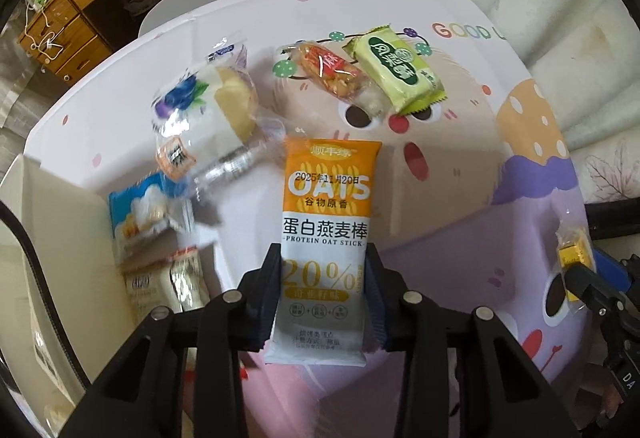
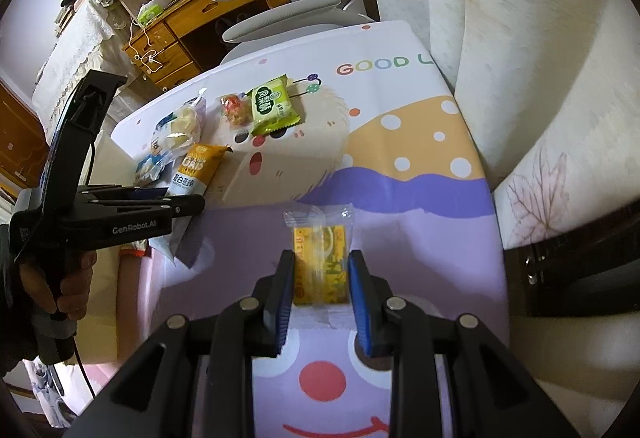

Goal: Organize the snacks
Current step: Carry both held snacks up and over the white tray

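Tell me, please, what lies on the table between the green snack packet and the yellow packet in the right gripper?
Nothing lies there: in the right wrist view only the bare printed table cover stretches between the green packet and the yellow packet.

Your table (image 2: 400, 198) wears a cartoon print (letters read "GOOD"). On it lie a green packet (image 1: 396, 72), a red nut snack (image 1: 332, 74), a bun pack (image 1: 204, 110) and a blue packet (image 1: 140, 210).

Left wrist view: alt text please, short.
The left claw grips an orange-and-white protein oat stick above a cartoon-print table. Behind lie a green pastry packet, a nut bar and a blueberry bread bag.
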Action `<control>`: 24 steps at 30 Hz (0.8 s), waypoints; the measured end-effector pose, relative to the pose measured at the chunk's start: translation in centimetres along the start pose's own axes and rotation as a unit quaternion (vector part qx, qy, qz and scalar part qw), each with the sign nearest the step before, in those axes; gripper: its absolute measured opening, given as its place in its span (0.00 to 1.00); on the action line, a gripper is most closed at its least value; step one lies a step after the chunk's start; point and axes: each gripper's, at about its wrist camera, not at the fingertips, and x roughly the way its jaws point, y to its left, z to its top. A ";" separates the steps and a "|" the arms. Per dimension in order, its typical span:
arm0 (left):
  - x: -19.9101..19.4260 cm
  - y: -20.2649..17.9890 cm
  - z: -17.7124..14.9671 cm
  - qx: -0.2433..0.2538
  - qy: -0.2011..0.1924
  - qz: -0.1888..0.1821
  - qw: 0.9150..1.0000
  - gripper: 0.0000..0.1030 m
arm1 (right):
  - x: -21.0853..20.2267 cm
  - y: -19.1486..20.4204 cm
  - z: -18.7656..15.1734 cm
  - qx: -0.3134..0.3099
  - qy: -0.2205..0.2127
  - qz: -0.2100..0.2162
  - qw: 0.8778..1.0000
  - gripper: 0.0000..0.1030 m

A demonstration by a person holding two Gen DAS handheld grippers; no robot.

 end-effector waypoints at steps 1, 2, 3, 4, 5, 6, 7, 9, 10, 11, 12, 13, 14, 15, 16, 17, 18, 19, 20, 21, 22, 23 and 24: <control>-0.4 -0.2 -0.4 -0.002 -0.001 0.000 1.000 0.35 | -0.1 0.0 -0.2 0.000 0.000 0.001 1.000 0.26; -0.7 -0.4 -0.8 -0.004 -0.003 -0.001 1.000 0.35 | -0.3 0.0 -0.4 0.001 0.001 0.002 1.000 0.26; -1.1 -0.5 -1.2 -0.006 -0.004 -0.002 1.000 0.35 | -0.5 0.1 -0.7 0.002 0.002 0.003 1.000 0.26; -1.5 -0.5 -1.8 -0.008 -0.006 -0.003 1.000 0.35 | -0.7 0.1 -0.9 0.003 0.002 0.005 1.000 0.26; -2.0 -0.7 -2.3 -0.011 -0.008 -0.004 1.000 0.35 | -0.8 0.2 -1.2 0.003 0.002 0.006 1.000 0.26; -2.4 -0.8 -2.8 -0.013 -0.010 -0.005 1.000 0.35 | -1.0 0.3 -1.4 0.004 0.004 0.009 1.000 0.26; -2.9 -0.9 -3.4 -0.015 -0.012 -0.006 1.000 0.35 | -1.2 0.4 -1.7 0.004 0.006 0.013 1.000 0.26; -3.9 -1.2 -4.5 -0.019 -0.018 -0.006 1.000 0.35 | -1.8 0.6 -2.4 0.004 0.007 0.023 1.000 0.26; -4.5 -1.4 -5.1 -0.021 -0.021 -0.006 1.000 0.35 | -2.0 0.7 -2.6 0.003 0.007 0.025 1.000 0.26; -5.0 -1.5 -5.7 -0.023 -0.025 -0.005 0.999 0.35 | -2.2 0.9 -3.0 0.001 0.008 0.028 1.000 0.26; -5.5 -1.4 -6.3 -0.026 -0.028 -0.004 0.999 0.35 | -2.5 1.1 -3.3 -0.002 0.009 0.029 1.000 0.26; -6.1 -1.5 -7.0 -0.030 -0.031 -0.006 0.999 0.35 | -2.7 1.4 -3.6 -0.005 0.011 0.031 0.999 0.26; -6.6 -1.5 -7.8 -0.035 -0.032 -0.007 0.999 0.35 | -2.9 1.6 -4.0 -0.007 0.013 0.034 0.999 0.26; -6.9 -1.3 -8.2 -0.039 -0.034 -0.009 0.999 0.35 | -3.2 1.9 -4.4 -0.009 0.015 0.037 0.999 0.26; -7.6 -1.6 -8.9 -0.044 -0.034 -0.010 0.998 0.35 | -3.5 2.1 -4.9 -0.012 0.018 0.041 0.999 0.26; -8.2 -1.8 -9.8 -0.048 -0.036 -0.009 0.998 0.35 | -3.6 2.3 -5.2 -0.013 0.020 0.043 0.999 0.26; -8.9 -1.8 -10.8 -0.054 -0.038 -0.010 0.998 0.35 | -3.9 2.6 -5.7 -0.016 0.022 0.047 0.998 0.26; -9.3 -1.7 -11.2 -0.056 -0.040 -0.011 0.998 0.35 | -4.0 2.9 -6.1 -0.018 0.025 0.051 0.998 0.26; -9.7 -1.8 -11.8 -0.060 -0.043 -0.011 0.997 0.35 | -4.2 3.2 -6.5 -0.021 0.029 0.054 0.998 0.26; -10.4 -1.7 -12.8 -0.066 -0.047 -0.011 0.997 0.36 | -4.5 3.5 -7.0 -0.027 0.031 0.056 0.998 0.26; -10.7 -1.4 -13.2 -0.069 -0.049 -0.014 0.996 0.36 | -4.7 3.8 -7.4 -0.031 0.032 0.058 0.997 0.26; -11.2 -1.2 -14.0 -0.073 -0.051 -0.016 0.996 0.36 | -5.0 4.1 -7.8 -0.036 0.033 0.061 0.997 0.26; -11.8 -1.0 -14.8 -0.077 -0.053 -0.015 0.996 0.36 | -5.3 4.4 -8.2 -0.039 0.036 0.064 0.997 0.26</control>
